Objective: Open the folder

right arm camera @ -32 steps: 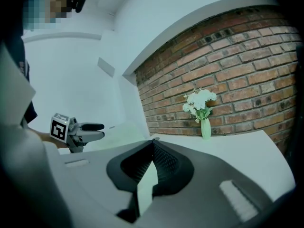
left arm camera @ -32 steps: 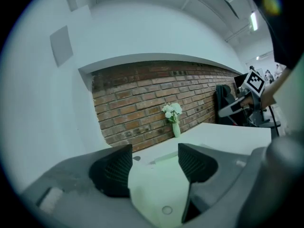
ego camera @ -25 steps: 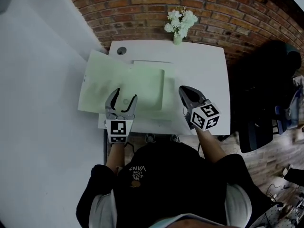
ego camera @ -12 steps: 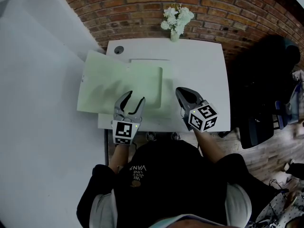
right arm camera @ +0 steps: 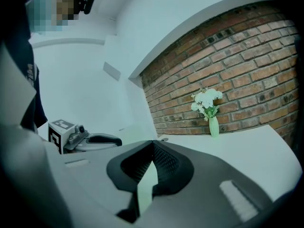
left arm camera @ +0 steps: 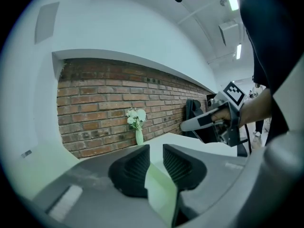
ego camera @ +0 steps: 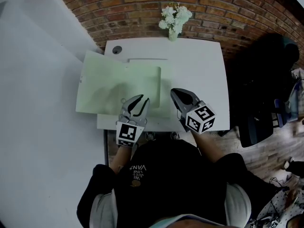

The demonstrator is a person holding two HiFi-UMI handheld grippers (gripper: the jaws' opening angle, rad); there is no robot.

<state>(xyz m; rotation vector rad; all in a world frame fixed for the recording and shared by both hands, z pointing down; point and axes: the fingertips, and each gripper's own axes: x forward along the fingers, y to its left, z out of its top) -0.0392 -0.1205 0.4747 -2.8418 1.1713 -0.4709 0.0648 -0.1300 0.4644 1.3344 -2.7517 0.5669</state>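
A pale green folder [ego camera: 114,84] lies spread flat on the white table [ego camera: 199,65], and its left part hangs past the table's left side. My left gripper [ego camera: 140,100] hovers over the folder's near right part. Its jaws have just been closing. A narrow gap still shows between the pads [left arm camera: 134,167], with nothing held in it. My right gripper [ego camera: 174,92] is at the folder's right edge with its tips together. In the right gripper view the pads [right arm camera: 164,158] meet at the tip, and green shows below them.
A small vase of white flowers [ego camera: 174,20] stands at the table's far edge against the brick wall. A round cable hole [ego camera: 116,50] sits at the far left corner. A dark chair [ego camera: 259,127] stands to the right of the table.
My left gripper has moved right and toward the table's near edge, and its jaws have narrowed from wide open. The right gripper has shifted slightly left. The folder has not moved.
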